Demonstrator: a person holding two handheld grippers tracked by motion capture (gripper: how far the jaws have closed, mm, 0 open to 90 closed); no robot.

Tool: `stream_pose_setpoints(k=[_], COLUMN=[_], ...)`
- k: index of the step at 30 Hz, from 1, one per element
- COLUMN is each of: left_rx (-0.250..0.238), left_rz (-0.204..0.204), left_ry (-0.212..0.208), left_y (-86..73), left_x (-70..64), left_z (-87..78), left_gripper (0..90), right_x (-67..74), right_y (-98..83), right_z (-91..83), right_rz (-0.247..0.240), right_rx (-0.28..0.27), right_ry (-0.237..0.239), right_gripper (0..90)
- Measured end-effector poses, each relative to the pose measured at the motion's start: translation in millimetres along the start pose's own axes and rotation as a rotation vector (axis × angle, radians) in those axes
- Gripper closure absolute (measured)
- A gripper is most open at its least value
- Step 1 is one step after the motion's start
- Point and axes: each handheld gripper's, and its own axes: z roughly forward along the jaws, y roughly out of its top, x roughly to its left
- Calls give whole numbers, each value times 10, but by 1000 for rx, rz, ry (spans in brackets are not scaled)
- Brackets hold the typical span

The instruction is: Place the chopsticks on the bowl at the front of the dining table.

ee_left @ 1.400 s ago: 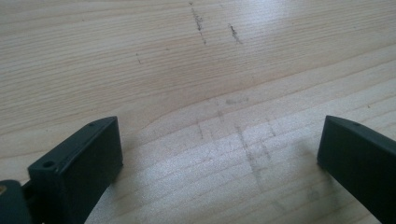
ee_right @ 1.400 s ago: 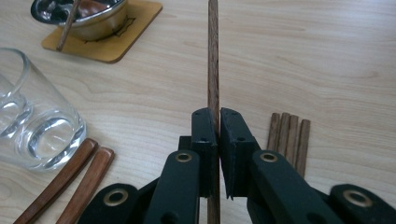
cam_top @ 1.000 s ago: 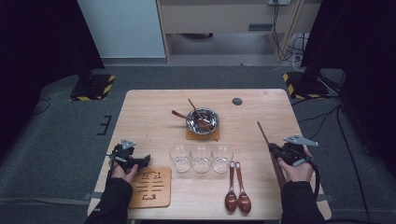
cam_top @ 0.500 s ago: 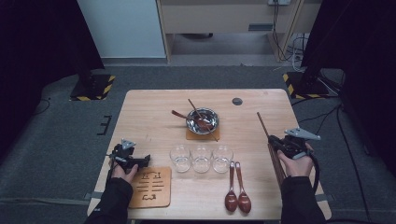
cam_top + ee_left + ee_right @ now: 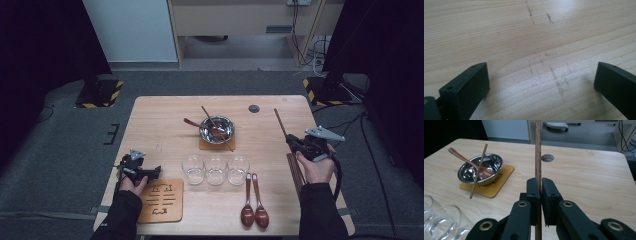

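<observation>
My right tongs (image 5: 538, 192) clench a long dark wooden chopstick (image 5: 538, 152), lifted; next I carry it left to the steel bowl (image 5: 480, 168), left tongs (image 5: 541, 82) released.

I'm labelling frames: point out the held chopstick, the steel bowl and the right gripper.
chopstick (image 5: 538, 157), right gripper view, its shaft.
steel bowl (image 5: 223, 134), high view, its rim.
right gripper (image 5: 541, 185), right gripper view, between its fingertips.

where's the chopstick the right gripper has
The chopstick is clamped in the right gripper, raised over the table's right side, pointing toward the round hole.
</observation>
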Motion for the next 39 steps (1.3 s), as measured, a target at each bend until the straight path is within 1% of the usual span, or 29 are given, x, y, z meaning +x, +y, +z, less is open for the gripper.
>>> stream_pose_setpoints(k=[12,16,22,38,39], left_rx=[0,0,0,0,0], left_rz=[0,0,0,0,0], left_ry=[0,0,0,0,0], left_y=[0,0,0,0,0], left_x=[0,0,0,0,0], left_z=[0,0,0,0,0], left_gripper=[0,0,0,0,0], right_x=[88,126,203,344,354], right_y=[151,196,284,465,475], right_z=[86,128,194,360,372], right_rz=[-15,-31,-42,-51,-45], right_rx=[-24,-17,-26,-42,-46], right_ry=[13,14,26,45,49], right_gripper=[847,847,847,847,847])
